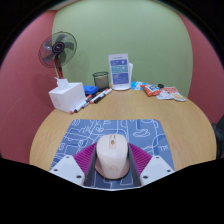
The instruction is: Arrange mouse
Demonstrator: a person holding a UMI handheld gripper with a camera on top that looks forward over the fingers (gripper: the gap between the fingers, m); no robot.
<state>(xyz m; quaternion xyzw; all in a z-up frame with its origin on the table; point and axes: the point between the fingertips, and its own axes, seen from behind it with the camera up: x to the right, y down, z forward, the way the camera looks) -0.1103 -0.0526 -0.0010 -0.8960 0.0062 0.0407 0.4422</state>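
Note:
A cream-white mouse (112, 158) sits between my two fingers, its tail end toward me. My gripper (112, 148) is shut on the mouse, and the pink pads (84, 157) press against both of its flanks. The mouse is over the near edge of a blue-grey patterned mouse mat (112, 128) that lies on the round wooden table (185, 125). The mouse's underside is hidden, so I cannot tell whether it rests on the mat or hangs just above it.
Beyond the mat stand a white box (67, 96), several markers (96, 98), a black mesh cup (101, 79) and an upright white-and-blue package (120, 71). Small packets (162, 91) lie at the far right. A fan (57, 49) stands behind the table at the left.

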